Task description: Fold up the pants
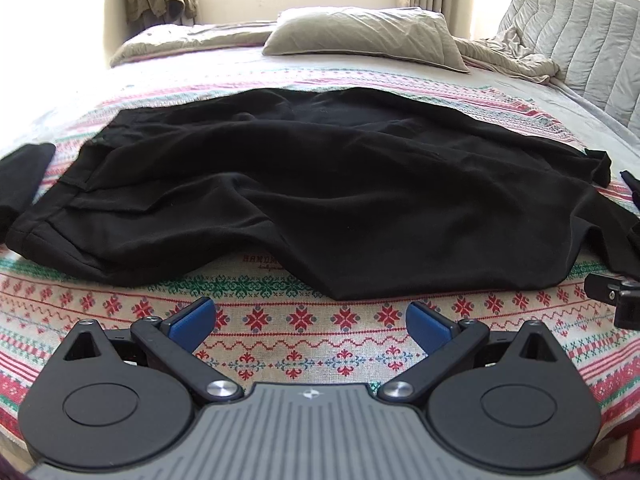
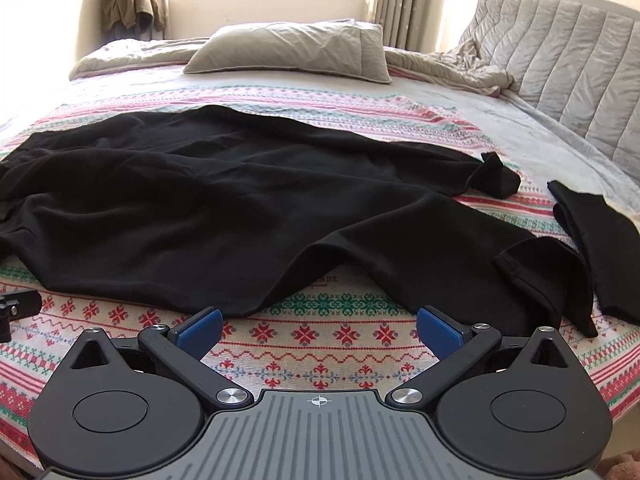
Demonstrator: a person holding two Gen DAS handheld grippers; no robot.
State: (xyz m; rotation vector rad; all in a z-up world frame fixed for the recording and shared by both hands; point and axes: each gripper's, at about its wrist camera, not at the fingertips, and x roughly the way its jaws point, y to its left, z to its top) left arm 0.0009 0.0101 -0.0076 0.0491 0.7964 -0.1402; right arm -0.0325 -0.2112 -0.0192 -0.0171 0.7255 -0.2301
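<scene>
Left gripper point(image 1: 311, 318): held low over the near edge of the bed; its blue pads point(image 1: 192, 318) are spread wide and nothing is held between them.
Right gripper point(image 2: 319, 326): likewise kept at the near edge, jaws spread wide and empty; its tip is also seen at the right margin of the left wrist view.
Blanket point(image 1: 304, 344): a red, green and white patterned cover is laid over the near half of the bed, and everything else rests on it.
Pants point(image 1: 320, 184): black, spread crosswise just beyond both grippers, waistband toward the left edge of the bed, leg ends point(image 2: 540, 280) toward the right edge. The cloth is rumpled, and a raised bulge is seen along its near edge.
Folded black pieces: one point(image 2: 596, 248) lies just beside the leg ends near the right edge; another point(image 1: 24, 176) is seen at the left edge.
Pillow point(image 2: 292, 50): lies well apart from the pants, toward the far edge, with a crumpled grey duvet point(image 2: 460, 68) beside it.
Stage: judged as the start, since no fold is visible and nothing is gripped.
Risk, layers: only the top layer might be pinched at the bulge, so the legs would be pulled apart.
Risk, blanket: the cover could be caught with the hem if the pads are pressed too low.
Risk, neighbour: the folded piece by the leg ends could be dragged along.
Risk, wrinkles: creases would be locked in if the cloth is folded unsmoothed.
</scene>
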